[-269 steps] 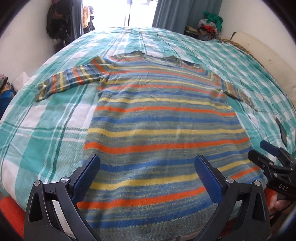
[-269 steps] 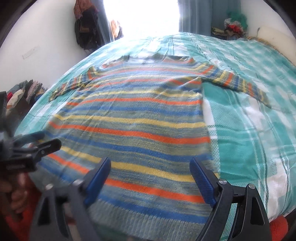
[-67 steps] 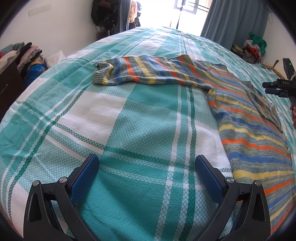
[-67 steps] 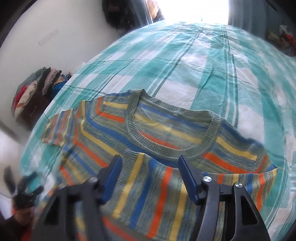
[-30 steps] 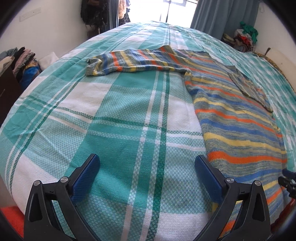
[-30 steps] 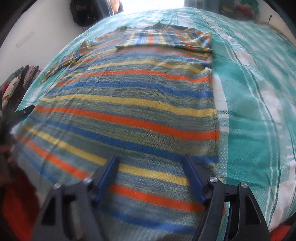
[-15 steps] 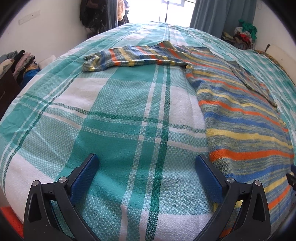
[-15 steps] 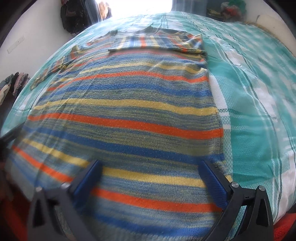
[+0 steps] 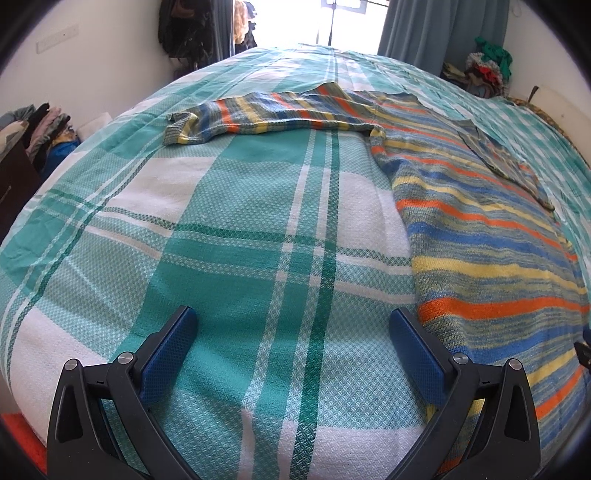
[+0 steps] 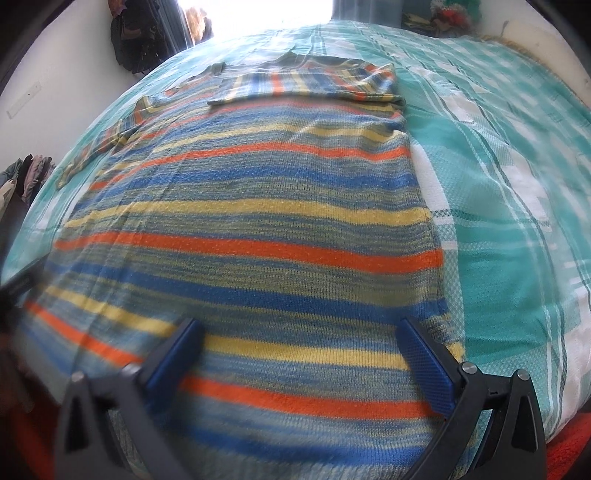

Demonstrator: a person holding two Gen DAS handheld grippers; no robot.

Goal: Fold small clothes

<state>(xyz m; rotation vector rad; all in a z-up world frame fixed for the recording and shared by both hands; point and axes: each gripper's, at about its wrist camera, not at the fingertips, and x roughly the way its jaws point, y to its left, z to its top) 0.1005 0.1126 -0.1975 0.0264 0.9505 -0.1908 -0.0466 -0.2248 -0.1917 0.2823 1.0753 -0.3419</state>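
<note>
Item: striped sweater [image 10: 251,229], flat on the plaid bedspread [image 9: 229,229]. Against half a second ago I note both views nearly unchanged, my left rig shifted slightly off the sweater's side. Right sleeve [image 10: 306,86] lies folded across the chest; left sleeve [image 9: 258,116] stretches outward from the sweater. Left gripper [image 9: 293,349]: jaws wide, over bedspread beside the sweater's hem edge. Right gripper [image 10: 301,354]: jaws wide, over the hem. Room: curtain [image 9: 443,33] and clothes pile [image 9: 487,68] beyond the sweater.
</note>
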